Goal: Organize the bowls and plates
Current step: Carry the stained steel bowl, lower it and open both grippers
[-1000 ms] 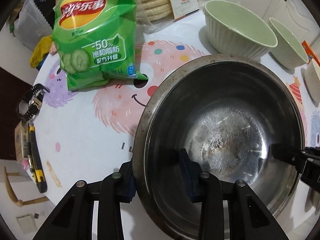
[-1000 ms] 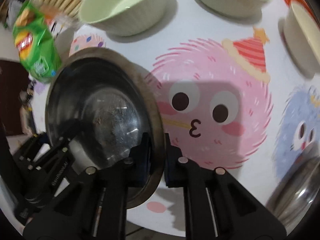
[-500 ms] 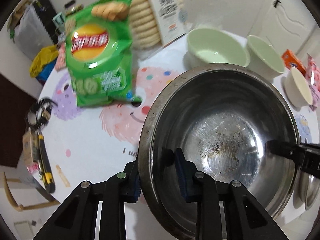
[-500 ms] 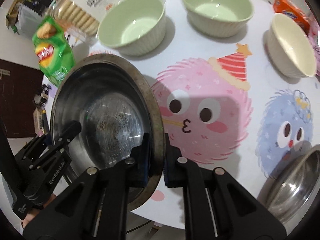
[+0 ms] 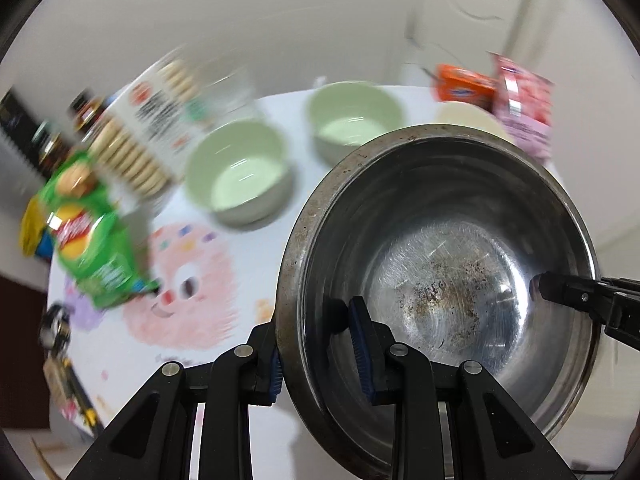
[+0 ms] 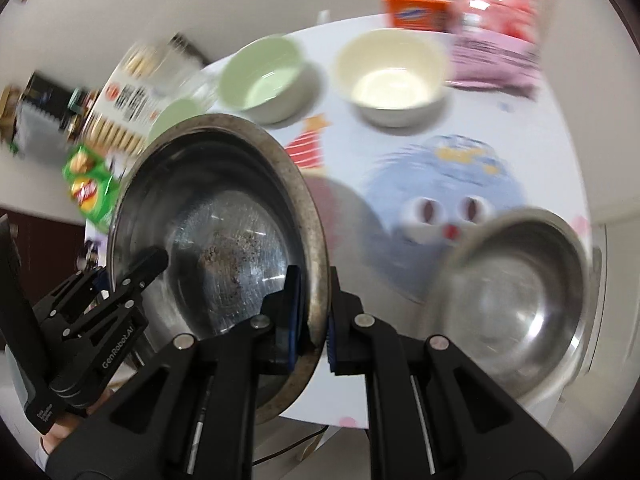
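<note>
**Steel bowl aloft on two rim grips**

The large steel bowl (image 5: 440, 280) hung clear of the tabletop (image 6: 532, 120), carried between both tools. The left tongs (image 5: 318, 344) pinched its near rim, one pad inside and one outside; the right tongs (image 6: 310, 312) were pressed nearly together on the opposite rim edge.

The risk lay in those thin edge grips. Smooth metal could have slid out of the pads had the two hands drifted apart or twisted against each other, and the bowl would probably have dropped onto the second steel bowl (image 6: 516, 304) or the cream bowl (image 6: 392, 76) nearby. A low carry could also have clipped the two green bowls (image 5: 240, 172).

Against the view a second earlier, the bowl had left the tabletop and risen, the left tongs had just been closing on the rim, and the chip bag (image 5: 92, 236) and biscuits (image 5: 136, 152) had receded toward the left.
</note>
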Tool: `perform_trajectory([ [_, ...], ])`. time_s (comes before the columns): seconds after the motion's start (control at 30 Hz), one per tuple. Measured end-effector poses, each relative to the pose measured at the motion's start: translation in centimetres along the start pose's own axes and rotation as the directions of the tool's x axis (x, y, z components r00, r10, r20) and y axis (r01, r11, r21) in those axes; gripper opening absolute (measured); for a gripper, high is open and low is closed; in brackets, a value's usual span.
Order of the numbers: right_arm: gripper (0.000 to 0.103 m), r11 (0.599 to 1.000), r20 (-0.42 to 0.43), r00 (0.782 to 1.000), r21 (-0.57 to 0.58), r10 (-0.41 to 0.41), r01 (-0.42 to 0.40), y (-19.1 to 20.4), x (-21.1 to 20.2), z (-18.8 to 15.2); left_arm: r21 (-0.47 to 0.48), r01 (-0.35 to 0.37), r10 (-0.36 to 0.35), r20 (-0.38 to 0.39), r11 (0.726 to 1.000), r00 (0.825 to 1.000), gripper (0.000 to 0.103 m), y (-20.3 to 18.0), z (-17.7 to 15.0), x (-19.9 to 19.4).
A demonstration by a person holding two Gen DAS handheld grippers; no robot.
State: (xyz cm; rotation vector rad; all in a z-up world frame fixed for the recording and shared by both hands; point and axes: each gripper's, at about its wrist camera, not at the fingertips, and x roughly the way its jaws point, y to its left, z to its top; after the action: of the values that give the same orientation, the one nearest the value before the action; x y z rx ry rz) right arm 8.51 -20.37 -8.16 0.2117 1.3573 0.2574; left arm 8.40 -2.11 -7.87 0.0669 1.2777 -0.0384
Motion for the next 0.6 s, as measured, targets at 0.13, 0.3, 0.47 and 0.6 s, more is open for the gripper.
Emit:
perform_trajectory([
  [0.13, 0.013, 0.995, 0.042, 0.999, 0.097, -0.033, 0.029, -4.5, -2.5, -0.9, 0.11, 0.039, -0.041, 0.014, 0.993, 0.999, 0.029, -5.3, 1.1, -0.3],
  [0.3, 0.013, 0.976, 0.074, 0.994, 0.209, -0.077, 0.06, -10.3, -5.2, -2.3, 0.207, 0.089, -0.092, 0.006, 0.974, 0.996, 0.029, -11.7, 1.7, -0.2],
  [0.47, 0.013, 0.953, 0.077, 0.992, 0.292, -0.103, 0.077, -14.9, -6.5, -3.8, 0.278, 0.117, -0.116, -0.018, 0.953, 0.993, 0.029, -16.9, 1.3, 0.1],
  [0.6, 0.012, 0.938, 0.068, 0.992, 0.338, -0.108, 0.079, -17.5, -6.7, -4.9, 0.299, 0.14, -0.131, -0.05, 0.944, 0.99, 0.029, -19.5, 0.5, 1.0],
])
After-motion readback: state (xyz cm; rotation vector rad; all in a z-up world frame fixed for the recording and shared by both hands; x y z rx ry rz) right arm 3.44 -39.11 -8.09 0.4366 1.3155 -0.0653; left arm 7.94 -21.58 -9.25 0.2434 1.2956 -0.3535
